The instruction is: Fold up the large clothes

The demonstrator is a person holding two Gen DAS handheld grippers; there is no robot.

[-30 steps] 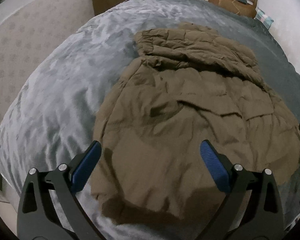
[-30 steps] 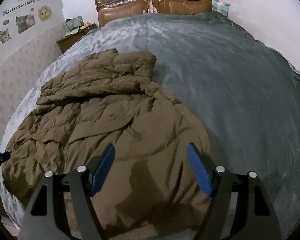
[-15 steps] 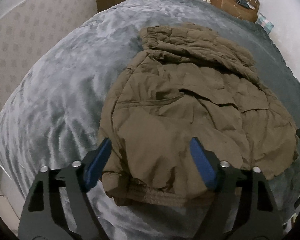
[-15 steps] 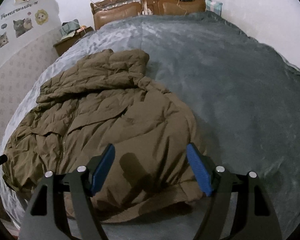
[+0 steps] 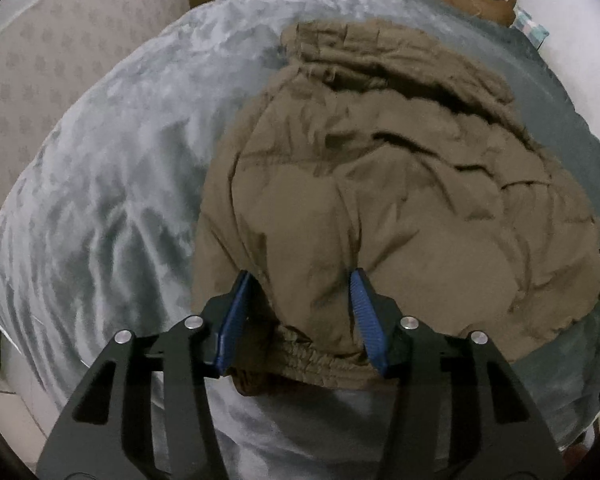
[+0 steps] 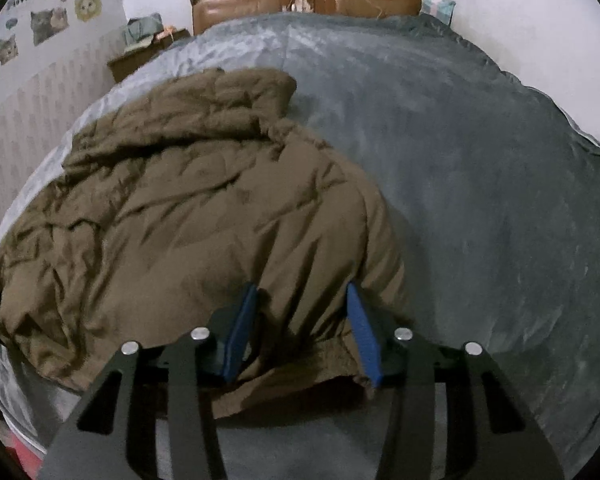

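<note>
Both grippers closing on the jacket hem at the bed's near edge.

Left gripper [image 5: 300,316] and right gripper [image 6: 302,330]: blue-padded jaws, just narrowed, pinch the elastic hem of the olive-brown quilted puffer jacket [image 5: 400,184], which lies crumpled across the grey plush bedspread [image 6: 480,200], nearer its left edge.

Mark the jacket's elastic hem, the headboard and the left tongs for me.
elastic hem [image 5: 320,364]: left wrist view, on the gathered band at the jacket's near edge.
headboard [image 6: 236,6]: right wrist view, on its brown padded panel.
left tongs [image 5: 300,280]: left wrist view, midway between the blue tips, jacket fabric bunched between them.
</note>
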